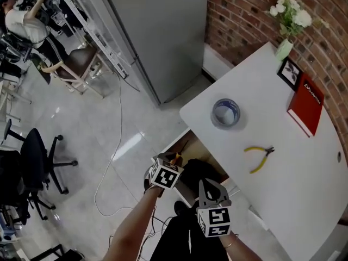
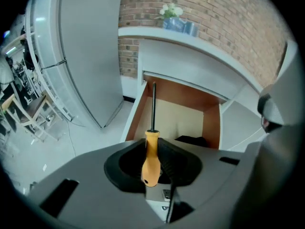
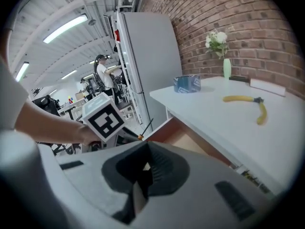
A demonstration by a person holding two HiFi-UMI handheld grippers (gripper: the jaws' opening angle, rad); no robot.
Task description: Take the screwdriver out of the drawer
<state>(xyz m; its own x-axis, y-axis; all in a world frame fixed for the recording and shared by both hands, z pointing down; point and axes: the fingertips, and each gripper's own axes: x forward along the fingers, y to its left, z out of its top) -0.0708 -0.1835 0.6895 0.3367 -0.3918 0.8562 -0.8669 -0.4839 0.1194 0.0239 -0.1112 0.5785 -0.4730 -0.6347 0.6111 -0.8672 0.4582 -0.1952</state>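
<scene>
Left gripper (image 2: 155, 162) is clamped on the screwdriver (image 2: 151, 151). The pads grip the orange handle low, near its butt, and the handle props the jaws partway apart. The black shaft runs straight ahead toward the back wall of the open drawer (image 2: 136, 116). From the head view the screwdriver (image 1: 177, 156) sits over the drawer's (image 1: 175, 142) outer side wall, near its front corner, and I judge it lifted clear of the floor of the drawer. Right gripper (image 3: 145, 173) has its jaws drawn together on nothing and hangs just beside the left one at the drawer front. Doing this well: I hold the squeeze even, since a smooth round handle gripped this low lets the long shaft pivot. I draw up and toward me so the tip misses the tabletop's (image 1: 283, 189) overhanging edge and the black thing (image 2: 193, 140) in the drawer. I keep the right gripper out of the path.
</scene>
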